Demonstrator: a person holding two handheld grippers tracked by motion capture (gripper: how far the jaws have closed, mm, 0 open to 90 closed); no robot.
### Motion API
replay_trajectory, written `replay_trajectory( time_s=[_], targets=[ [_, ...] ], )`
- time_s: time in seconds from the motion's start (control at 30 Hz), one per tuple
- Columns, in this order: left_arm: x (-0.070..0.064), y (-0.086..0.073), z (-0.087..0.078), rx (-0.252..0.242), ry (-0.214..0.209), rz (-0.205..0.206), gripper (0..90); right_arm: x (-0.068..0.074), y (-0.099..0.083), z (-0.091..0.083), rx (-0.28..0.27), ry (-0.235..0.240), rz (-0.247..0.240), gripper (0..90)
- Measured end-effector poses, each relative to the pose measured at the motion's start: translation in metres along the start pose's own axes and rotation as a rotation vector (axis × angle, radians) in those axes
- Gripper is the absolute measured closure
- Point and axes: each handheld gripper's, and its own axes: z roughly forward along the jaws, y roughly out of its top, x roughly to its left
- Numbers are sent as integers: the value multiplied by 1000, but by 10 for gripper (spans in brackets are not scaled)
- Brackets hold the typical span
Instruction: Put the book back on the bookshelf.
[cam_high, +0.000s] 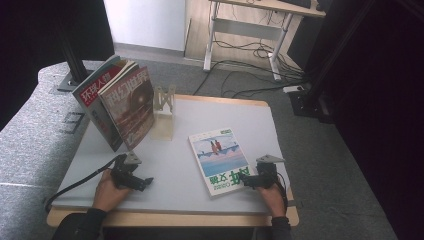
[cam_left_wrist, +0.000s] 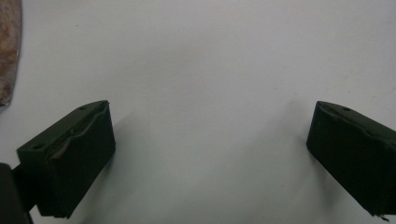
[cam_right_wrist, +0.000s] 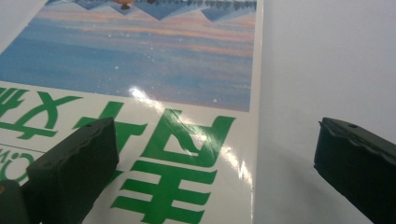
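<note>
**Now take the flat magazine by its edge**

Carefully: the magazine with the green lettering (cam_high: 219, 159) lies flat on the counter (cam_high: 175, 165), just right of centre, its title end toward you. Your right hand-held gripper (cam_high: 248, 181) sits at about its five o'clock corner, and the right gripper view shows its jaws spread wide astride the long edge of the magazine (cam_right_wrist: 140, 93): one jaw over the glossy cover, the other over bare counter. Nothing is pinched yet.

By my reading, the step in hand is to get a grip on that edge. The cover is slick and lies tight to the surface, so you will likely do best to tip the gripper low, slide the outer jaw under the edge rather than press down on it, and close only when the paper sits well between the pads. Take several pages, not the cover alone, or it may peel open as you lift.

Your left hand-held gripper (cam_high: 142, 183) rests at roughly eight o'clock on the counter, jaws likewise wide apart over empty white surface, well apart from the magazine. You could bring it across to steady the far edge.

At eleven o'clock two magazines (cam_high: 120, 102) lean together beside the wooden stand (cam_high: 164, 112); probably that is where this one goes, so lift with room to swing.
</note>
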Motion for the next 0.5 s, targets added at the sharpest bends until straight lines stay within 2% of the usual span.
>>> replay_trajectory(
  time_s=[0.27,0.5],
  targets=[
    [0,0,0,0,0,1,7,21,14,-6,-20,-1,-73,0],
    [0,0,0,0,-1,0,7,44,24,-2,-29,36,-121,0]
  ],
)
